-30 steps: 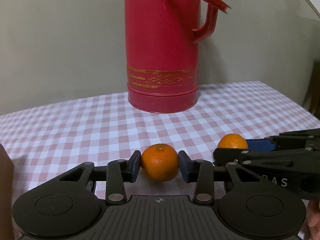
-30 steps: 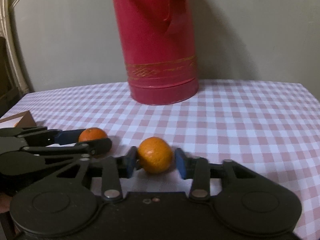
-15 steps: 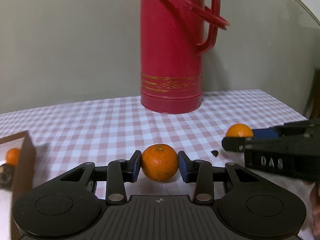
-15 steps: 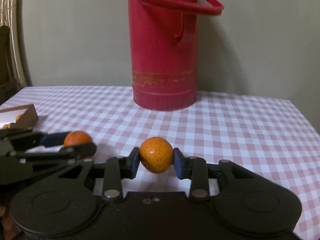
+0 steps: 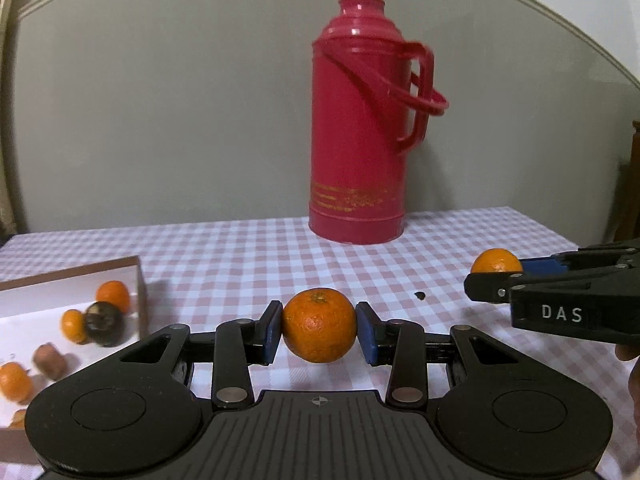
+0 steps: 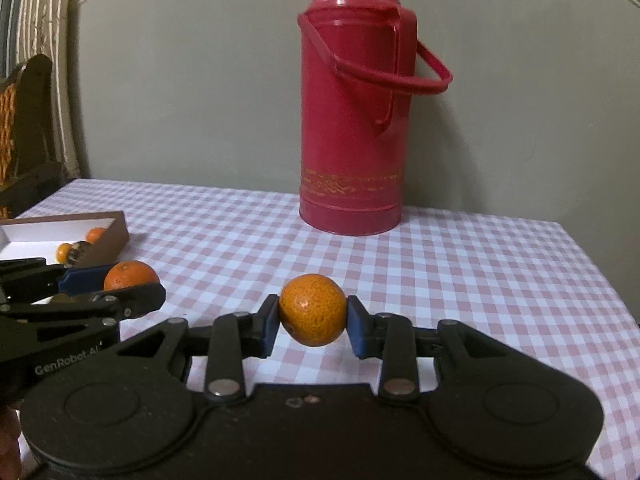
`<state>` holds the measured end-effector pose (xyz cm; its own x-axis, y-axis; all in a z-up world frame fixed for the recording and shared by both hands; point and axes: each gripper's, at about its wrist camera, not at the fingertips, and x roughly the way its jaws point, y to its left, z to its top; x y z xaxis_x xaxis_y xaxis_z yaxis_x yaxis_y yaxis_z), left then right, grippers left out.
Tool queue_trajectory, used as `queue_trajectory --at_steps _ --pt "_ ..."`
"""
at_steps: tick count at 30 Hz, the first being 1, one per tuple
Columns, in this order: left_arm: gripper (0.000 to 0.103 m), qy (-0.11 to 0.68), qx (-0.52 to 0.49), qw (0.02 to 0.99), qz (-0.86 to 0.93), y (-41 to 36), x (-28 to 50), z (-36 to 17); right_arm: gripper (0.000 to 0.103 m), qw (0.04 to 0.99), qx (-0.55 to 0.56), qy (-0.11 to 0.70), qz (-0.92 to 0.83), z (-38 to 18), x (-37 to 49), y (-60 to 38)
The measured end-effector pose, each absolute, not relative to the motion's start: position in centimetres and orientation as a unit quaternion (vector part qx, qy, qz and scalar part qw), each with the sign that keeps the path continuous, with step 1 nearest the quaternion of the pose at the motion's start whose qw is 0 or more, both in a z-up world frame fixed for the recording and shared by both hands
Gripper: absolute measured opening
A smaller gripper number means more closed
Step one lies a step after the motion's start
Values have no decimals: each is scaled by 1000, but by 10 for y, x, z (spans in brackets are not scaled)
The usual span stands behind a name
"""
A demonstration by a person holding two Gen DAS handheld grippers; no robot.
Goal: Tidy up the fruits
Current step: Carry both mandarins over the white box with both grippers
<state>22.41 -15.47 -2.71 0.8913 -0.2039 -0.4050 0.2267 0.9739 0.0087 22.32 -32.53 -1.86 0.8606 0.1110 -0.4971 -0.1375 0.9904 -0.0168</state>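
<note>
Left wrist view: my left gripper (image 5: 319, 330) has its fingers clamped on 1 mandarin (image 5: 319, 325), blue pads on both sides, fruit held clear above the checked bench (image 5: 248, 256). The open box (image 5: 140, 292) sits at the bench's left edge w/ approx. 4 small orange fruits, a dark round one (image 5: 103, 322) and a brownish piece in it. My right gripper (image 5: 498, 276) shows at the right edge, closed on a 2nd, smaller mandarin (image 5: 496, 261).

Risks here: grip is only on 2 small patches of a round, soft skin, so a quick swing toward the box could roll it out. Squeezing harder would bruise it. The box wall is low but real; coming in too flat would knock the fruit on the rim.

Right wrist view: my right-hand fingers are clamped on the speckled mandarin, off the bench. The left gripper w/ its fruit sits just beside, to the left, between me and the box. The red thermos (image 6: 354, 120) stands toward the back edge, well apart.

Risks: both hands head for 1 box, so they could collide & jar a fruit loose. A dropped mandarin would roll, maybe off the bench's right edge.
</note>
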Motion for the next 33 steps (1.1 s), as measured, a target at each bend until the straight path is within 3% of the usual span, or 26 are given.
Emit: queue_trajectory --at_steps 16,33 --pt "40 171 27 981 -83 -100 147 -10 26 971 -42 219 84 2 135 -288" --pt "40 139 14 990 7 -8 103 7 26 955 -76 186 216 15 101 -194"
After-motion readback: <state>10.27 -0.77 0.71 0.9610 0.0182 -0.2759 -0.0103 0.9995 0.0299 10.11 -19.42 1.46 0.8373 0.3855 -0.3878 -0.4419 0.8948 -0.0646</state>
